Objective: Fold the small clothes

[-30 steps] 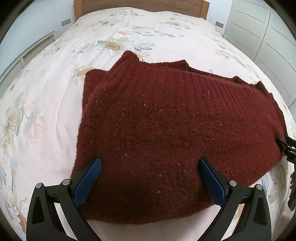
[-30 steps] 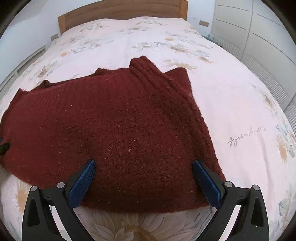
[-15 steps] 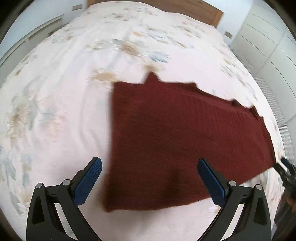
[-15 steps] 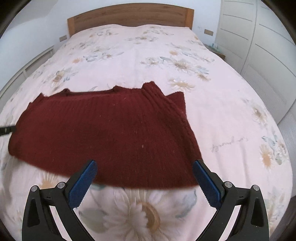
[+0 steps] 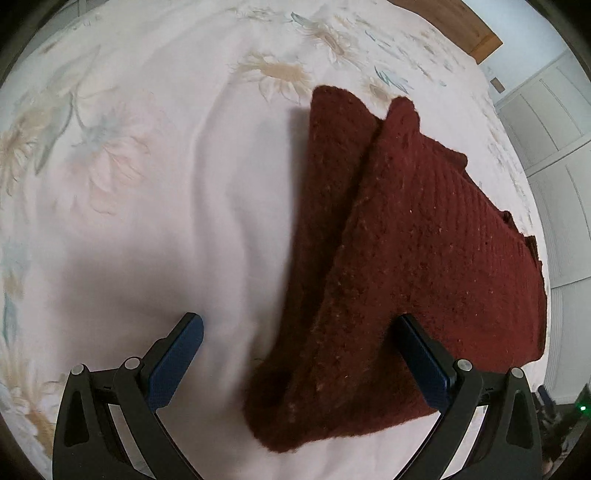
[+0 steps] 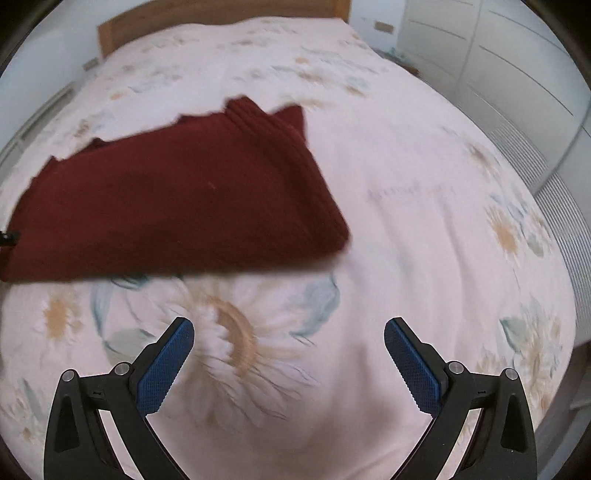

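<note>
The red sweater (image 5: 424, 236) lies folded on the bed (image 5: 166, 184), its long side running across. Left tongs (image 5: 301, 354) are closer, right tongs (image 6: 288, 354) farther back. Both are spread wide, holding nothing.

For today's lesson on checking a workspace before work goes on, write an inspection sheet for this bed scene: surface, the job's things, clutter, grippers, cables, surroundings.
Surface: bedspread, pale with a floral print, lightly creased.
Job's things: dark red knitted garment, lying folded on the bedspread, one layer over another with a narrower strip showing along its left side.
Clutter: nothing seen.
Grippers: left gripper open, nothing between its fingers, its right finger over the garment's near edge; right gripper open, over bare bedspread, short of the garment.
Cables: nothing seen.
Surroundings: wooden headboard at the far end; white panelled wardrobe doors to the right.
</note>
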